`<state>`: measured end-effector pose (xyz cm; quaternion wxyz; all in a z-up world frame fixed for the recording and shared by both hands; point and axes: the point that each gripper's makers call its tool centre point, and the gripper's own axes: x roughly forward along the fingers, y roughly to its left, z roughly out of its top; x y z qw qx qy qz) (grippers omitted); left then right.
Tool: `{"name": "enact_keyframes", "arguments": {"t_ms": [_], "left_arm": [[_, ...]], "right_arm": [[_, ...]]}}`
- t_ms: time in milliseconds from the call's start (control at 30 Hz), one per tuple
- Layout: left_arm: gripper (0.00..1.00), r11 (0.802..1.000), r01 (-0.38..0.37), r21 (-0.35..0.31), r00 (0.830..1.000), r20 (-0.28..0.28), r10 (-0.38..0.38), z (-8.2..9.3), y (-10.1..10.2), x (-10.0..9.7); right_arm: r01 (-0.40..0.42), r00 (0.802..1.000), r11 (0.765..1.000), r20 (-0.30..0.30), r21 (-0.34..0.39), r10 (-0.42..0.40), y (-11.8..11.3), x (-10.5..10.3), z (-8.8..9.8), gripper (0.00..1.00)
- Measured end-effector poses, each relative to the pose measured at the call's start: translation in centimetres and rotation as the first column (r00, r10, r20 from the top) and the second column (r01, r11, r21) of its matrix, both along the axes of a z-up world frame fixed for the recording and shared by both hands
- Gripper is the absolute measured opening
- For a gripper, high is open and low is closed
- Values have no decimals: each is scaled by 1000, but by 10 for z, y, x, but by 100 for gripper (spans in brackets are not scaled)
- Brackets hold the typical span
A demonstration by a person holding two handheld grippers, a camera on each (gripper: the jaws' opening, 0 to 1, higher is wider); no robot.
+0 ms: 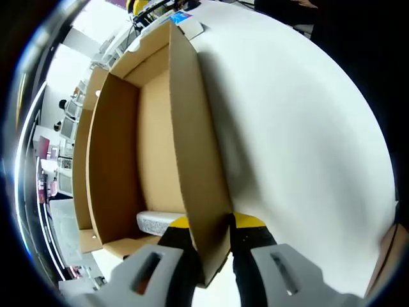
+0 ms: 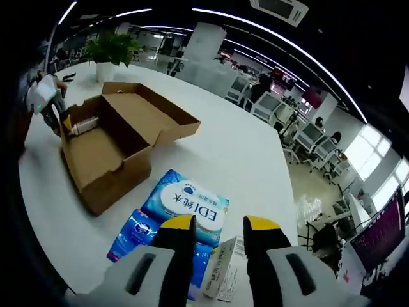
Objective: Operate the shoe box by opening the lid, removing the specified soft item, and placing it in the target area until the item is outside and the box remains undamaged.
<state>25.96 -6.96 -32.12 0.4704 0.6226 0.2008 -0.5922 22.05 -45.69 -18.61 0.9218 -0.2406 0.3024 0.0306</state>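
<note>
- Left gripper (image 1: 211, 233) clamped on the side wall of the open shoe box (image 1: 128, 147).
- Pale soft item (image 1: 160, 222), possibly foam, lying inside the box.
- Right gripper (image 2: 219, 231) spread apart, hovering above blue tissue pack (image 2: 185, 211) on white table (image 2: 236, 153).

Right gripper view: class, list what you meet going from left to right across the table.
Left gripper at the box's edge → open cardboard shoe box → blue wipes pack → small white carton at the right gripper's jaws.
</note>
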Motion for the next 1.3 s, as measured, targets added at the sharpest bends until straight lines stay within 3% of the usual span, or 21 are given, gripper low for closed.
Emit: {"name": "enact_keyframes", "arguments": {"t_ms": [133,200,333,400,500,633,800,867,1067,1200,1233,1267,1300], "left_arm": [[16,1000,3,-2,1000,-2,-3,0,0,0],[16,1000,4,-1,1000,-1,-4,0,-1,0],[16,1000,3,-2,1000,0,-3,0,0,-1],[16,1000,2,-2,1000,0,-2,0,0,-1],[16,1000,2,-1,1000,0,-2,0,1,-1],[16,1000,3,-2,1000,-1,-3,0,1,-2],[16,1000,5,-2,1000,-1,-5,-1,1,-2],[16,1000,6,-2,1000,-2,-6,-1,1,-2],[16,1000,8,-3,1000,-3,-8,-1,1,-2],[16,1000,10,-4,1000,-5,-10,-1,1,-2],[16,1000,10,-5,1000,-5,-10,-1,1,-2],[16,1000,10,-5,1000,-5,-10,-1,1,-2],[16,1000,10,-5,1000,-5,-10,-1,1,-2]], "right_arm": [[-70,997,997,15,-13,70,31,12,0,29],[-182,983,983,-12,-37,182,61,21,-8,29],[-265,964,962,-28,-67,264,94,29,-9,30],[-316,949,946,-7,-78,317,110,33,-4,30],[-443,894,891,19,-100,447,146,38,1,30],[-509,860,849,-38,-142,509,171,47,-4,31],[-579,813,803,-32,-138,581,201,58,-3,31],[-615,786,772,-46,-158,616,212,62,-3,31],[-668,741,720,-76,-189,668,236,69,-1,33],[-728,680,652,-104,-212,726,256,74,-1,33],[-755,647,616,-102,-225,756,264,76,-2,33],[-764,635,604,-100,-227,766,268,76,-2,33],[-795,596,570,-96,-208,797,279,75,-4,33]]}}
